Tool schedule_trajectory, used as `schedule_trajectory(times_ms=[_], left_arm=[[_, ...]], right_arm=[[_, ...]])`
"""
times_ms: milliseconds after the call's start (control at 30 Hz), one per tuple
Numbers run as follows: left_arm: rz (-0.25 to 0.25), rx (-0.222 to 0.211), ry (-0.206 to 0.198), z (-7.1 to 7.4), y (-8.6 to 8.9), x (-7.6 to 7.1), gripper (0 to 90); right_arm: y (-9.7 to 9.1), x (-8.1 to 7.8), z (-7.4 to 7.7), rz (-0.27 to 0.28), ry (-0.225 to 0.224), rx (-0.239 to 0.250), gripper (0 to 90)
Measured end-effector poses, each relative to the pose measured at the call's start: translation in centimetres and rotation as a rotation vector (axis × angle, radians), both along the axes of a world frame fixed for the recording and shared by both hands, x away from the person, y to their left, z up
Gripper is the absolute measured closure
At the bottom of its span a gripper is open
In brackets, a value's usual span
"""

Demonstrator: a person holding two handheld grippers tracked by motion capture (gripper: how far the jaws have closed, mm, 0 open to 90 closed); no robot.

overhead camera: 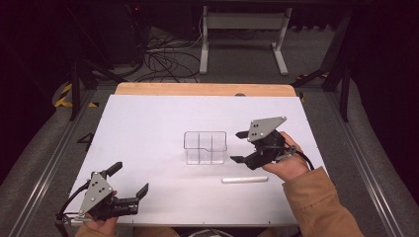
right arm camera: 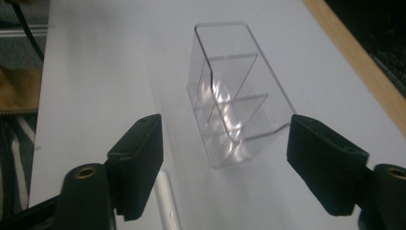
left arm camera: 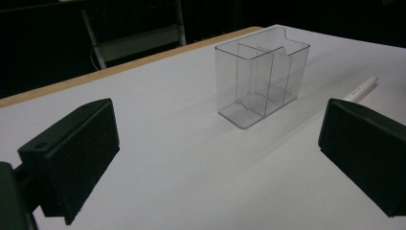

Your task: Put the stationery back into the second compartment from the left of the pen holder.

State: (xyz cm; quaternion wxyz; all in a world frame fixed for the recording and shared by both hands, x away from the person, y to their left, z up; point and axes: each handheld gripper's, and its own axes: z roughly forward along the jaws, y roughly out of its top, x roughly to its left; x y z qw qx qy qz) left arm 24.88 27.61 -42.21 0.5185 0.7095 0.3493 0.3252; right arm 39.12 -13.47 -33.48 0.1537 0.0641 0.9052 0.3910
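A clear plastic box (overhead camera: 205, 147) with inner dividers stands upright and empty in the middle of the white table top (overhead camera: 148, 123). A white tube (overhead camera: 244, 179) lies flat just in front of it, to the right. My right gripper (overhead camera: 240, 146) hovers just right of the box, open, jaws pointing at it with nothing between them. In the right gripper view the box (right arm camera: 230, 96) stands just ahead of the open right gripper (right arm camera: 225, 160), and the tube (right arm camera: 165, 201) lies below the left jaw. My left gripper (overhead camera: 129, 180) rests open at the near left corner. Its own view shows the left gripper (left arm camera: 218, 158) wide apart, the box (left arm camera: 261, 76) and the tube (left arm camera: 359, 89) far ahead.
A wooden strip (overhead camera: 202, 89) edges the table's far side. Beyond it stand a white desk frame (overhead camera: 242, 29) and tangled cables (overhead camera: 163, 59) on the floor. Metal rails (overhead camera: 44, 163) run along both sides of the table.
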Motion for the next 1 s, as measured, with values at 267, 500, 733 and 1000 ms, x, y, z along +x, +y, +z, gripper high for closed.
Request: schedule_trajectory(times_ms=[267, 500, 733, 1000], left_arm=[[-0.002, 0.004, 0.001, 0.0, -0.2, 0.0, 1.0], [-0.004, 0.005, 0.007, -0.1, -0.2, 0.1, 1.0], [-0.004, 0.003, 0.007, -0.1, -0.3, 0.1, 1.0], [-0.005, 0.003, 0.01, -0.2, -0.2, 0.1, 1.0]], right_arm=[[-1.2, -0.3, -2.5, -0.009, 0.068, -0.125, 31.8], [-1.4, 0.0, -4.8, -0.002, 0.114, -0.217, 30.9], [-0.7, 0.5, -6.3, 0.009, 0.157, -0.305, 31.7], [-0.1, 0.6, -7.3, 0.041, 0.18, -0.371, 34.5]])
